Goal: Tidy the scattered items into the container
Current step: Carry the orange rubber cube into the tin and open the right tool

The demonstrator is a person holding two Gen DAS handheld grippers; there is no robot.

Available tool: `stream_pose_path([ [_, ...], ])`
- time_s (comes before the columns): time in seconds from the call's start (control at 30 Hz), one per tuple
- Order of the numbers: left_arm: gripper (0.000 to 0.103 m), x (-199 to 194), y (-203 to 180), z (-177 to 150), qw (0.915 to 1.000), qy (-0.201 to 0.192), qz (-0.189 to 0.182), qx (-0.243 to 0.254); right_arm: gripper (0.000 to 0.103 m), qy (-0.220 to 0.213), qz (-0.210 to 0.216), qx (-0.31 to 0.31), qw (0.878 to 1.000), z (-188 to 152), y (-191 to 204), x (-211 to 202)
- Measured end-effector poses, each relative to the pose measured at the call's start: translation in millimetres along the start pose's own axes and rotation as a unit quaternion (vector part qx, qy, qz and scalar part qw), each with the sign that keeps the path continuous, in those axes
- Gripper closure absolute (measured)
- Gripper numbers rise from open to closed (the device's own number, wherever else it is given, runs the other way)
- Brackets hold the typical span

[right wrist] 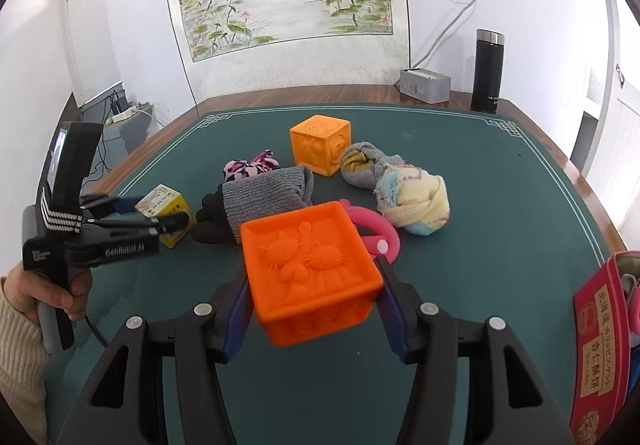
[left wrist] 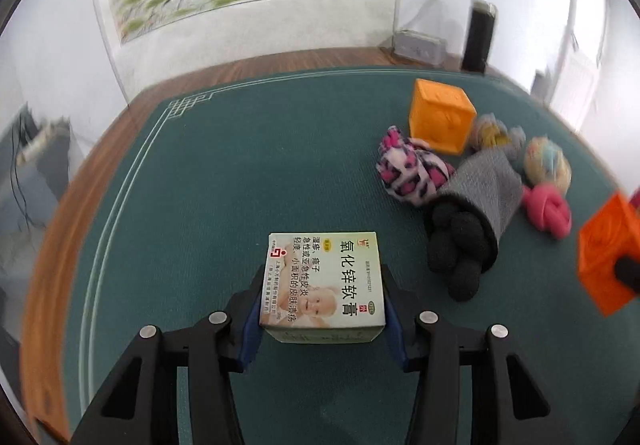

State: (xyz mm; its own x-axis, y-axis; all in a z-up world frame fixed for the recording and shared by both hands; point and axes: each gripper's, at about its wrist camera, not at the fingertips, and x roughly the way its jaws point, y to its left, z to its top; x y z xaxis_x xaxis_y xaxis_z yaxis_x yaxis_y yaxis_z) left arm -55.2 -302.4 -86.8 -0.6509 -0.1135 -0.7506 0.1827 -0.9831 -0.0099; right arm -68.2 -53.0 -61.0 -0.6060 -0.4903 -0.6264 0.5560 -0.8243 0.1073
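The right gripper (right wrist: 314, 291) is clamped on an orange embossed cube (right wrist: 310, 269), which is lifted clear of the green mat (right wrist: 500, 205); both blue pads press its side faces. The container, a red biscuit box (right wrist: 600, 341), stands at the near right edge of the mat, to the right of that held cube, with soft items already showing inside it. To finish this step well, the cube should probably travel right, over the box's rim, and be let go only once it is squarely above the opening; its rubbery sides may cling to the pads, so a full release seems wise.

The left gripper (left wrist: 322, 297) straddles a small ointment carton (left wrist: 323, 281) that sits on the mat to the left of the held cube. Its pads lie against the carton's sides, which looks like a grip.

Counted on the mat: one more orange cube (right wrist: 319, 149) behind the held one, four rolled sock bundles (pink-spotted (right wrist: 250, 167), grey-black (right wrist: 260, 201), grey-yellow (right wrist: 362, 165), pastel (right wrist: 416, 203)), and one pink knot toy (right wrist: 374, 231).
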Motion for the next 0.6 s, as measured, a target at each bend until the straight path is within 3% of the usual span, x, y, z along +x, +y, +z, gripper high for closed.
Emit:
stream_pose_path([
  [0.2, 0.052, -30, 14, 9, 0.9977, -0.05, -0.014, -0.043, 0.043, -0.014, -0.003, 0.003, 1.0, -2, 1, -10],
  [0.4, 0.052, -54, -3, 18, 0.9955, -0.082, -0.033, -0.033, 0.043, -0.041, -0.015, 0.001, 0.999, -7, 2, -34],
  [0.6, 0.052, -71, -32, 19, 0.9933, -0.097, -0.063, -0.01, 0.043, -0.08, -0.062, 0.05, 0.994, -24, -34, -89],
])
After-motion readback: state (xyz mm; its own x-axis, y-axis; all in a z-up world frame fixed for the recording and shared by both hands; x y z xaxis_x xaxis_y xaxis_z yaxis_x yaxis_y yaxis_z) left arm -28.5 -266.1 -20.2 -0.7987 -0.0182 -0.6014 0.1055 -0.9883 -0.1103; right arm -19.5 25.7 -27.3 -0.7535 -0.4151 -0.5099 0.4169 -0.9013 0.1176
